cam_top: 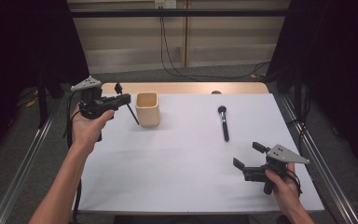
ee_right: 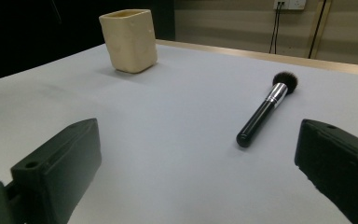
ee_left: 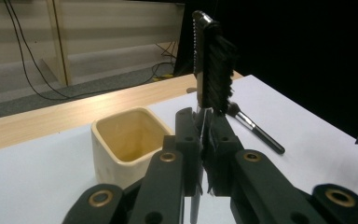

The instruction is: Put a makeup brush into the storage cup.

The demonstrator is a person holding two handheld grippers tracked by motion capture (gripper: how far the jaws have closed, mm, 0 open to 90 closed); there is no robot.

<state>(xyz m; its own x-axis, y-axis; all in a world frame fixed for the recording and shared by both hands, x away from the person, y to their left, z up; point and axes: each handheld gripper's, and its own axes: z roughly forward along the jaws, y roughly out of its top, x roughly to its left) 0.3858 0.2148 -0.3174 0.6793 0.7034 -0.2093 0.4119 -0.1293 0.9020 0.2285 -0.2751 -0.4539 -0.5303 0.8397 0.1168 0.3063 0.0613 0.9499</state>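
**Brush pinched in the left gripper beside the cream cup**

Brush [ee_left: 213,65], small, with a flat dark head, black bristles along one side and a pale metal edge, stands upright between the jaws of the left gripper [ee_left: 204,140], which are pressed together on its thin handle; in the high view the same brush [cam_top: 126,103] hangs aslant, head up and handle tip pointing down toward the cup [cam_top: 148,108], held clear of the white surface [cam_top: 182,168] just left of the cup; no brand, label or writing can be read on the brush, on the cup or on either gripper.

Cup is cream-coloured, squarish with rounded corners, open at the top and upright; its inside looks bare in the left gripper view [ee_left: 130,140].

Well to the right of the cup lies a second, longer makeup brush [cam_top: 223,122], flat on the surface, with a round dark head, a silver collar and a glossy black handle; its head points away from the person.

Right gripper [cam_top: 249,156] hovers far to the right of the cup and nearer the person, jaws spread wide with nothing between them.
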